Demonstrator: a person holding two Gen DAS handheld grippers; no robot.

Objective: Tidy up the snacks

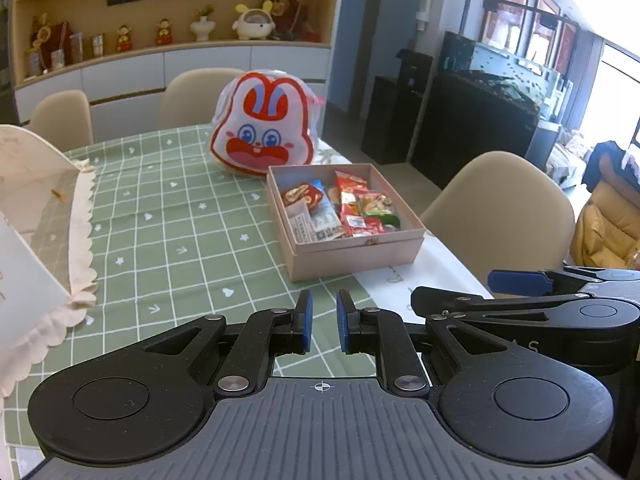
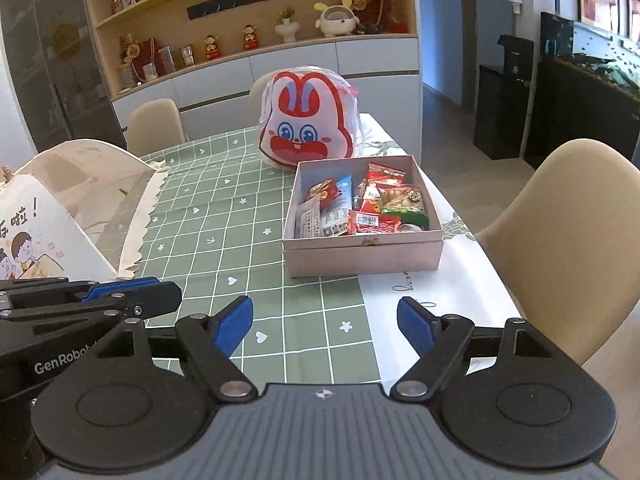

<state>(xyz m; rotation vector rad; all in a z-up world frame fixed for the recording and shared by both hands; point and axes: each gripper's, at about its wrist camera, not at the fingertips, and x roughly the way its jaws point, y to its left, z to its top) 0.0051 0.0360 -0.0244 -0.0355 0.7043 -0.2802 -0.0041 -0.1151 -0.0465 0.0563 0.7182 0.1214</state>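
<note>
A pink open box (image 1: 356, 254) (image 2: 364, 256) stands on the table at the right, filled with several snack packets (image 1: 344, 208) (image 2: 360, 206). Behind it sits a clear bag with a red-and-white rabbit face (image 1: 266, 124) (image 2: 308, 120). My left gripper (image 1: 323, 322) hovers above the green tablecloth in front of the box, its blue pads a narrow gap apart and holding nothing. My right gripper (image 2: 325, 326) is open wide and empty, also short of the box. Each gripper shows at the edge of the other's view.
A white mesh food cover (image 1: 36, 216) (image 2: 76, 208) stands at the left on the green checked tablecloth (image 1: 172, 216) (image 2: 224, 232). Beige chairs (image 1: 504, 208) (image 2: 568, 216) flank the table. A cabinet with figurines lines the back wall.
</note>
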